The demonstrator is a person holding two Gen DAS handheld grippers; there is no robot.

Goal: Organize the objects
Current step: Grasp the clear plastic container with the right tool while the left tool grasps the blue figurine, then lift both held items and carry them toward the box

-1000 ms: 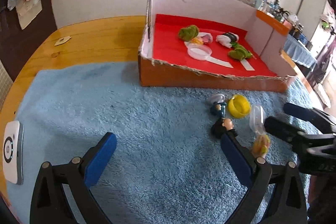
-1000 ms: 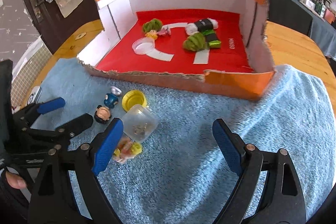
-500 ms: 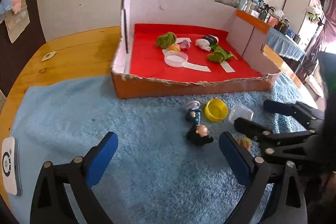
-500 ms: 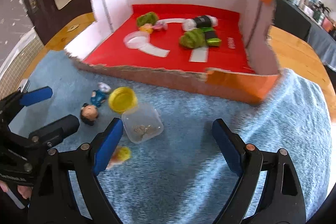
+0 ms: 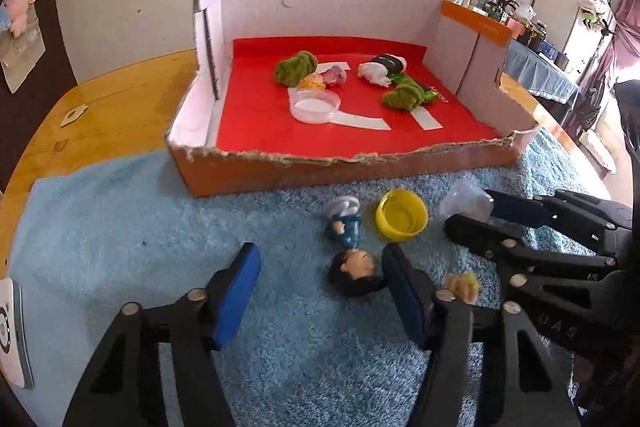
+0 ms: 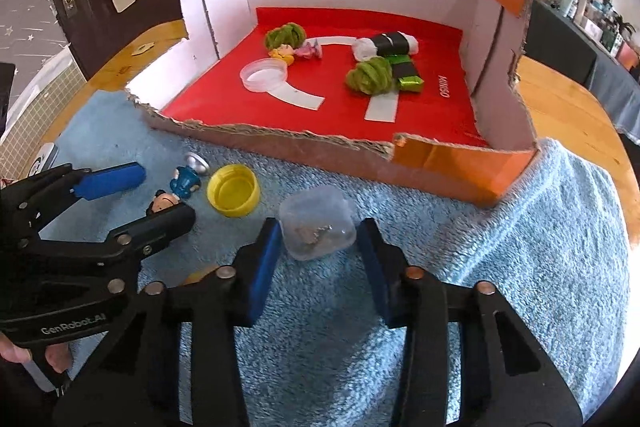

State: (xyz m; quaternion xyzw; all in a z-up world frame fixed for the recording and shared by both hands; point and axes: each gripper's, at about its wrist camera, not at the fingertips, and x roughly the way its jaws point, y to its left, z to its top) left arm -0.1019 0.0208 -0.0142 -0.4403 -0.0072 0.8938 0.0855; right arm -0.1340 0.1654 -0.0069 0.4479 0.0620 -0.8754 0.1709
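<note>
Blue towel (image 6: 520, 267): soft and fuzzy, it lies under all my things, and my tools cover its near part.
Box (image 6: 460, 167): cardboard with a red floor, it sits on the far side of the blue towel with a torn front edge.
Clear cup (image 6: 318, 227): it lies on the towel in front of the box, between my right gripper's pads. Something small is inside; I cannot tell what.
My right gripper (image 6: 316, 259): its jaws have just been closing. The pads look just beside the cup's sides; I cannot tell if they squeeze it.
My left gripper (image 5: 320, 291): its jaws have just been closing too. They stand about half open with only towel between them.
Toy head (image 5: 356, 273): black hair, in front of the box, right beside my left gripper's right pad.
Yellow cap (image 5: 401, 215): near the box's front wall.
Small yellow toy (image 5: 462, 285): mostly hidden behind my gripper.
</note>
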